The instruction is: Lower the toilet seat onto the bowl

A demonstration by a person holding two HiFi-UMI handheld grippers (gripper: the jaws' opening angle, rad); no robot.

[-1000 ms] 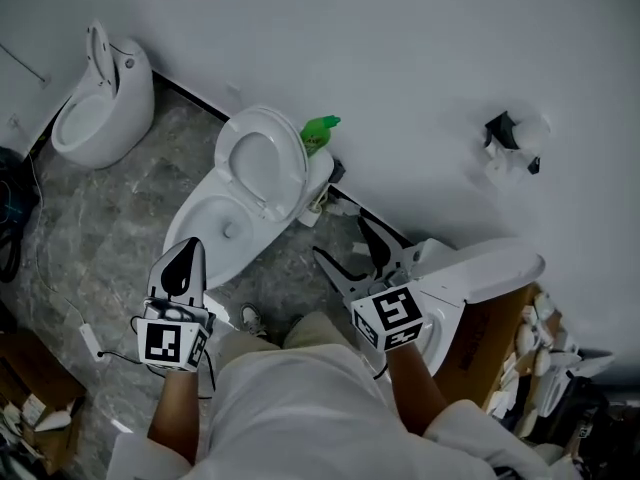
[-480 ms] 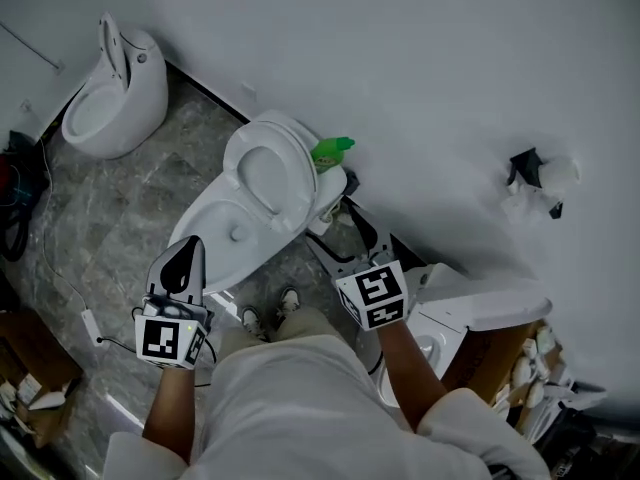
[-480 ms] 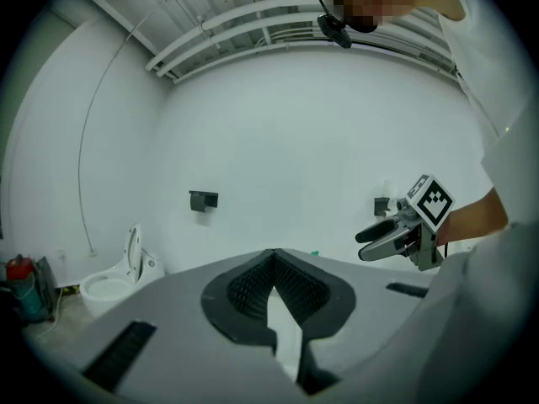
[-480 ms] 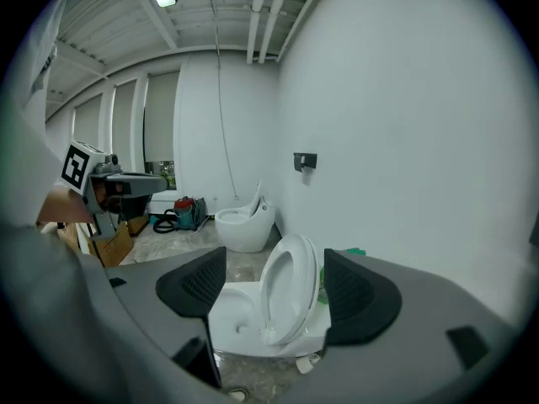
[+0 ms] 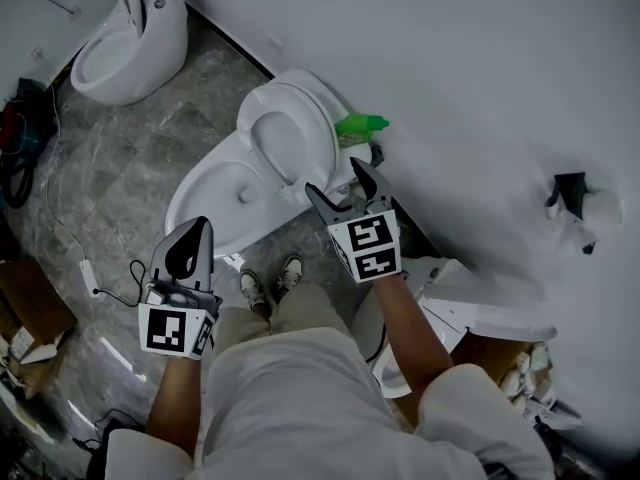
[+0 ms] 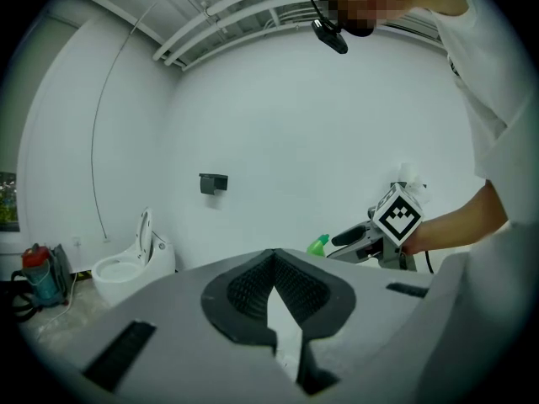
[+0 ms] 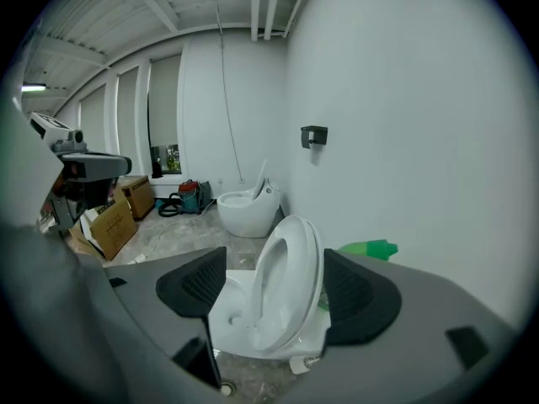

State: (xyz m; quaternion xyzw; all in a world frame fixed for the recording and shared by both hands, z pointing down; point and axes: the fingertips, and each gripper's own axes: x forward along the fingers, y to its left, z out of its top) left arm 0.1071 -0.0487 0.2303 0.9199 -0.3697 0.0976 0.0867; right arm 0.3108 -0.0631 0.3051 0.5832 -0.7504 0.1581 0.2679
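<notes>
I held the right tongs (image 5: 336,180) spread wide and empty, just short of the toilet seat (image 5: 285,140). The seat stood raised at the back of the bowl (image 5: 215,203), framed between the jaws without touching them. The left tongs (image 5: 192,236) were pinched together on nothing, near the bowl's front rim. A green bottle (image 5: 362,124) stood behind the bowl by the wall. A second toilet (image 5: 135,30) stood well apart from the bowl.
</notes>
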